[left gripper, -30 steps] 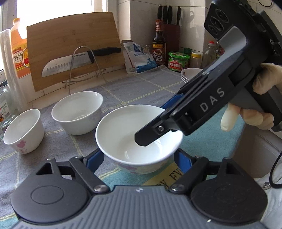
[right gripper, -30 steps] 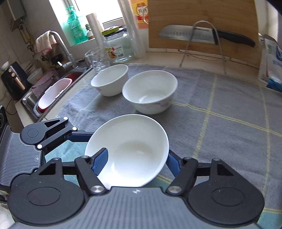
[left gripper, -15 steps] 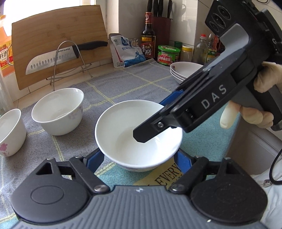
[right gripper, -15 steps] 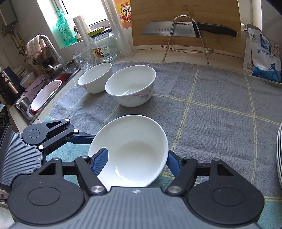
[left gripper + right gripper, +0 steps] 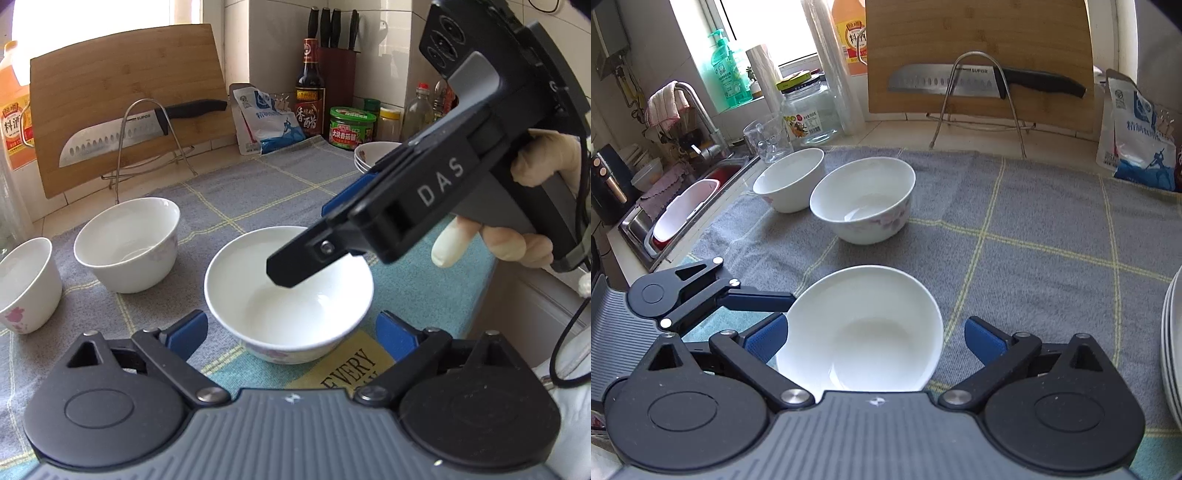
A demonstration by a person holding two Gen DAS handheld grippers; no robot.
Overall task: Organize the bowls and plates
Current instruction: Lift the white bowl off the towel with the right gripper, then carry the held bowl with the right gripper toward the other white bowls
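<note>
A white bowl [image 5: 288, 291] with a pink flower pattern rests on the grey checked cloth [image 5: 236, 192]; it also shows in the right wrist view [image 5: 864, 328]. My left gripper [image 5: 290, 332] is open, its blue pads apart from the bowl's sides. My right gripper [image 5: 875, 336] is open around the same bowl, seen from the left wrist view as a black body over the bowl. Two more white bowls [image 5: 864, 203] [image 5: 790, 179] stand further back. A stack of plates [image 5: 373, 157] sits at the right, its edge also in the right wrist view [image 5: 1172, 343].
A cutting board [image 5: 979, 55] and a knife on a wire rack [image 5: 982, 83] stand at the back. Sauce bottles, jars and a knife block [image 5: 336, 55] fill the back right corner. A sink [image 5: 683, 206] with a tap lies to the left. A glass jar [image 5: 809, 110] stands near it.
Both grippers have opened wider and let go of the bowl, which now rests on the cloth. The left gripper has drawn back a little.
</note>
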